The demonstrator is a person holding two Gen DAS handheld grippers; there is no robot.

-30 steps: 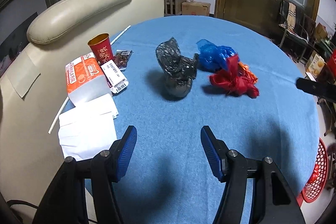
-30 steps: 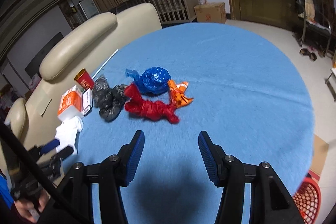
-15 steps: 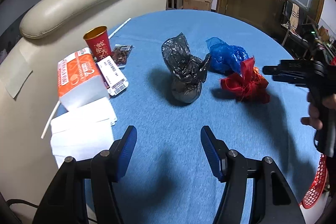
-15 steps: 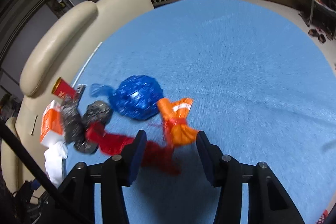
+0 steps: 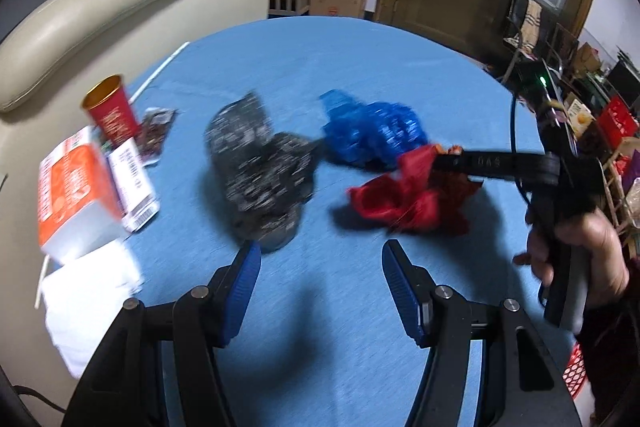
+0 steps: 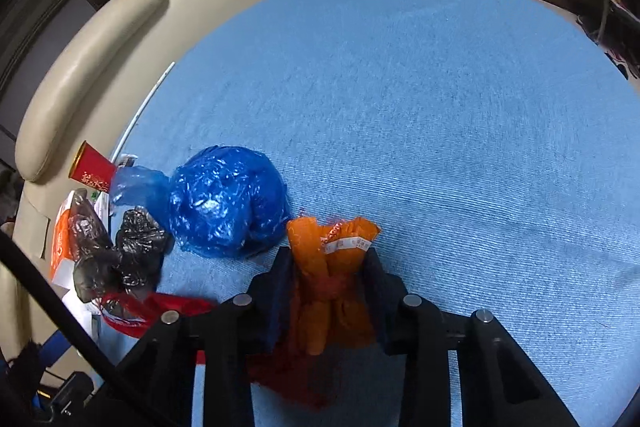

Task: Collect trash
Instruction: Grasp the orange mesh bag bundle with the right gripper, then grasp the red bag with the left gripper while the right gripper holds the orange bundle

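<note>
Several knotted plastic bags of trash lie on the round blue table point(image 6: 440, 107). My right gripper point(image 6: 328, 255) is shut on the orange bag point(image 6: 316, 239), pads pressing both its sides just above the cloth. Left of it lies the blue bag point(image 6: 224, 203), then the black bag point(image 6: 120, 251); the red bag point(image 6: 160, 311) lies under my right gripper's left finger. My left gripper point(image 5: 320, 267) stands open over bare cloth, just short of the black bag point(image 5: 262, 171) and the red bag point(image 5: 404, 199). The right gripper point(image 5: 438, 157) reaches in from the right, held by a hand point(image 5: 580, 251).
At the table's left edge stand a red paper cup point(image 5: 112, 111), an orange tissue pack point(image 5: 76, 195), a barcoded box point(image 5: 134, 183) and white tissues point(image 5: 88, 303). A cream sofa point(image 6: 100, 59) backs that side. A red mesh basket point(image 5: 576, 371) sits on the floor at the right.
My right gripper dropped forward to the bags and closed on the orange one. My left gripper moved closer to the black and red bags, its jaws unchanged.
</note>
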